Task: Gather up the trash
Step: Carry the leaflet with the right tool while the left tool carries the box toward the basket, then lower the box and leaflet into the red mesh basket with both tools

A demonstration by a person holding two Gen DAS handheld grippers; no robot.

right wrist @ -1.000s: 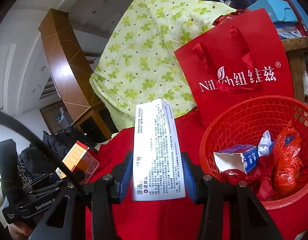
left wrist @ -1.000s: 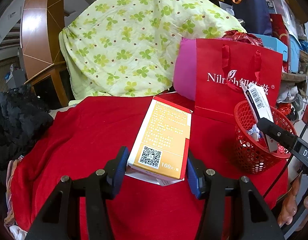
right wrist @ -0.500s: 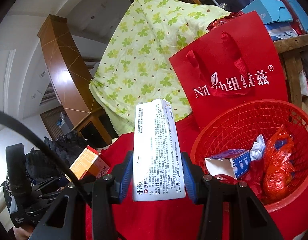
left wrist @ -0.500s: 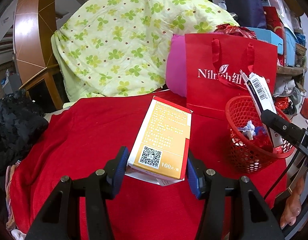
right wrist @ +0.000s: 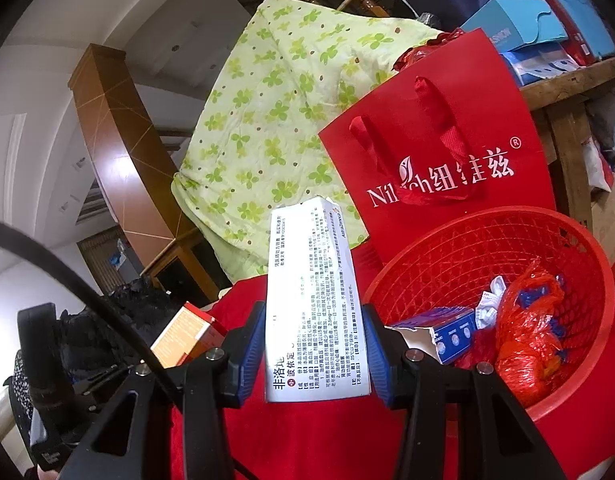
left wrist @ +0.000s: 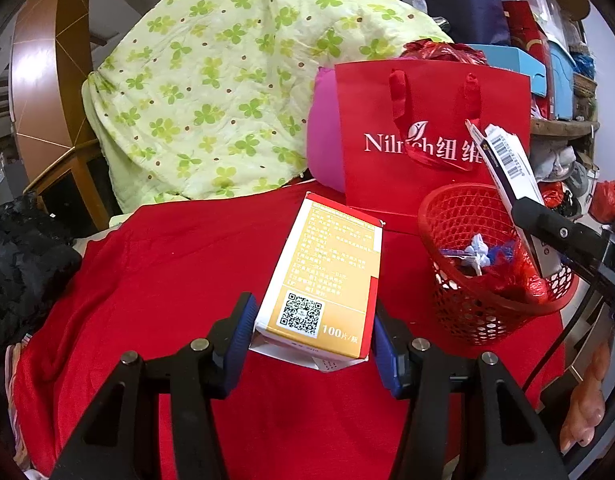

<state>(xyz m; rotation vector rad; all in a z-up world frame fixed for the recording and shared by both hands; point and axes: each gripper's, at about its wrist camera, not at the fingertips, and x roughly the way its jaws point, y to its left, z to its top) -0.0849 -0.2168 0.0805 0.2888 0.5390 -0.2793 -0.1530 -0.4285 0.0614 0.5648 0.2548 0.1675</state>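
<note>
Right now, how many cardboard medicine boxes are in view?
3. An orange box is clamped in the left gripper, a white box in the right gripper, and a torn blue-white box lies in the red basket; others may be buried.

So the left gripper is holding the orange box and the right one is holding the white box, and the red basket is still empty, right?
Not quite. The red basket is not empty: the right wrist view shows a torn blue and white box and a crumpled red plastic bag inside. The rest holds: the left gripper holds the orange box, and the right gripper holds the white box.
</note>
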